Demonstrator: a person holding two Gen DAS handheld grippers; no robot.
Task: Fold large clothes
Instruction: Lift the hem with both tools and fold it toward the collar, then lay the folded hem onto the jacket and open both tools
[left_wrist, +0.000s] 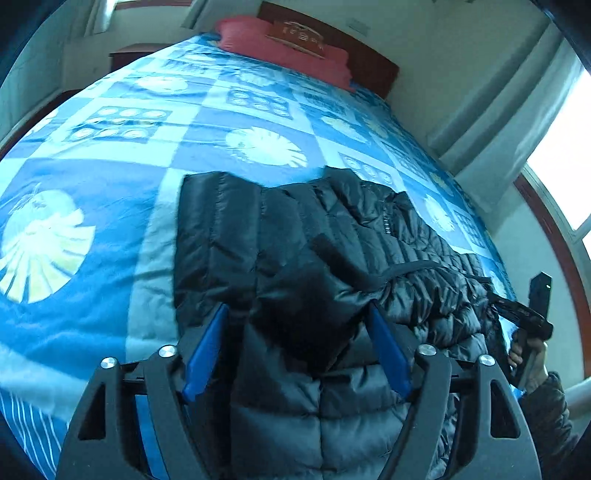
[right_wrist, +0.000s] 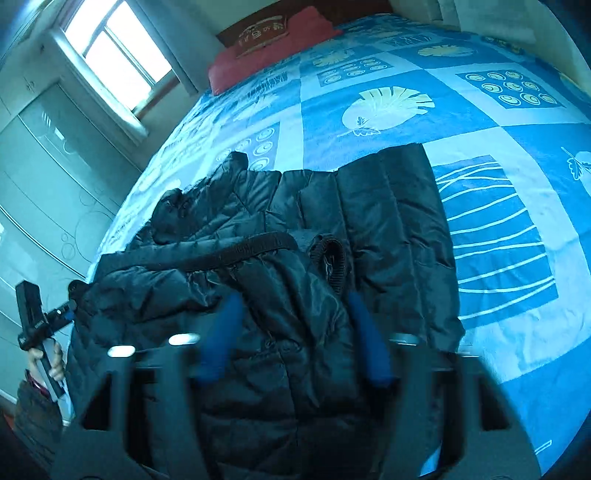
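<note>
A black quilted puffer jacket (left_wrist: 317, 251) lies partly folded on the blue patterned bed; it also shows in the right wrist view (right_wrist: 280, 229). My left gripper (left_wrist: 295, 317) is open, its blue fingers (left_wrist: 205, 350) standing either side of a fold of the jacket. My right gripper (right_wrist: 295, 306) is open over the jacket near a ribbed cuff (right_wrist: 332, 258), its blue fingers (right_wrist: 369, 343) blurred. Each gripper appears at the other view's edge: the right one (left_wrist: 532, 321) and the left one (right_wrist: 40, 325).
The blue bedspread (left_wrist: 110, 147) covers the bed, with a red pillow (left_wrist: 280, 48) at the wooden headboard (left_wrist: 369, 62). A window (right_wrist: 114, 51) and wardrobe doors (right_wrist: 44, 177) stand beside the bed.
</note>
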